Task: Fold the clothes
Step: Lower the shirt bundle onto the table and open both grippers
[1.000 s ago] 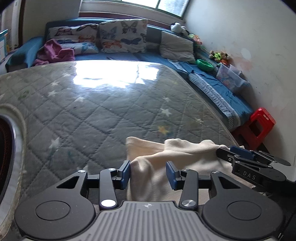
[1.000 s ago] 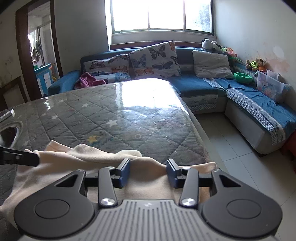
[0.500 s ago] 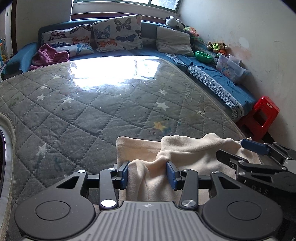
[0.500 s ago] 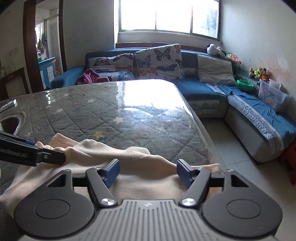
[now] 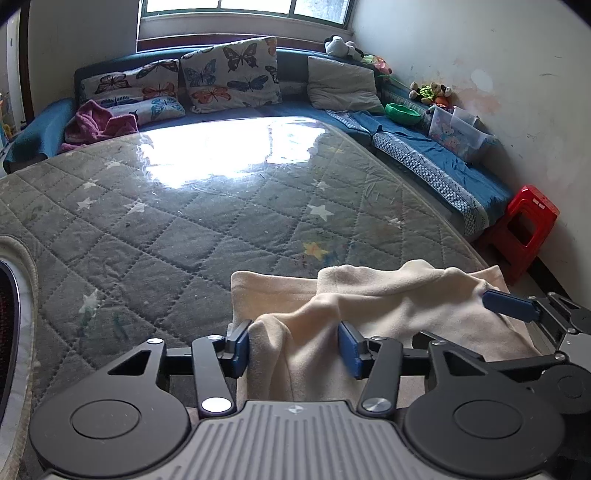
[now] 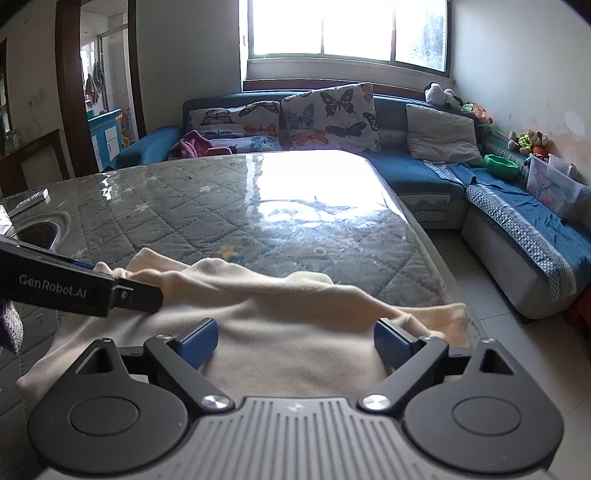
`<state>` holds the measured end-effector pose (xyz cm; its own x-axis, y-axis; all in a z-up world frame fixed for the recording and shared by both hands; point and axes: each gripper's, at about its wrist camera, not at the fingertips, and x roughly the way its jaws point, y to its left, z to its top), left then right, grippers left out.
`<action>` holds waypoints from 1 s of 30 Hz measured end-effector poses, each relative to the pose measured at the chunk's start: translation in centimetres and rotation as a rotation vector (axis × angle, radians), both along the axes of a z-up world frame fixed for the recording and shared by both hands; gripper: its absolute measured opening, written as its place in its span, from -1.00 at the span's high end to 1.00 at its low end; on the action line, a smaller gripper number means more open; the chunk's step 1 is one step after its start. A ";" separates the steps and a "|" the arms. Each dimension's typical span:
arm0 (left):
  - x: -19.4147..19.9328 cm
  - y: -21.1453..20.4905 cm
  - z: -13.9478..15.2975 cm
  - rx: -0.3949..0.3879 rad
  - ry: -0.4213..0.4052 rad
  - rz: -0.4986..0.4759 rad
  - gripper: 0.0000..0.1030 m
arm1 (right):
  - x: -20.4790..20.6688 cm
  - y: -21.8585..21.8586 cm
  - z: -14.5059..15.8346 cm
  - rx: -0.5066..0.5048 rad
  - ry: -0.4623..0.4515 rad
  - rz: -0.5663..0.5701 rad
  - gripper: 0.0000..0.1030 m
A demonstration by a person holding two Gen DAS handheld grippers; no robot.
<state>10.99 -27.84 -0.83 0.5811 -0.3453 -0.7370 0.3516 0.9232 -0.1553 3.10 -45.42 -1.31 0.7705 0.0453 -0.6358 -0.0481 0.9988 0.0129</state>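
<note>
Both cams sit just behind their own fingers, tilted down, close over the near edge of the quilted table (image 5: 155, 236). Left wrist view faces the far sofa (image 5: 436, 158) and right wall. Right wrist view sits further right, facing the window (image 6: 347, 29). Shared: cream garment (image 5: 388, 299), table, sofa; each sees the other gripper.

A quilted tabletop (image 5: 155, 236) faces a blue sofa (image 6: 417, 173) with butterfly cushions (image 5: 231, 74); a red stool (image 5: 524, 232) stands beside what looks like a green bowl (image 5: 402, 112).
</note>
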 end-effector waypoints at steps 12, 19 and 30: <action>-3.2 0.3 0.2 0.006 -0.027 -0.026 -0.35 | -3.0 0.1 -0.2 0.011 0.004 -0.019 -1.00; -5.2 0.6 -0.1 0.029 -0.053 -0.043 -0.47 | -5.4 0.3 -0.4 -0.013 -0.004 -0.036 -1.00; -6.5 1.3 -0.6 0.019 -0.039 -0.056 -0.64 | -7.3 0.2 0.4 -0.008 -0.019 -0.062 -1.00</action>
<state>4.45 -26.52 -1.43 0.5897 -0.3645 -0.7207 0.4081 0.9045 -0.1235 -4.17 -45.23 -0.95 0.7837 -0.0078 -0.6210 0.0140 0.9999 0.0050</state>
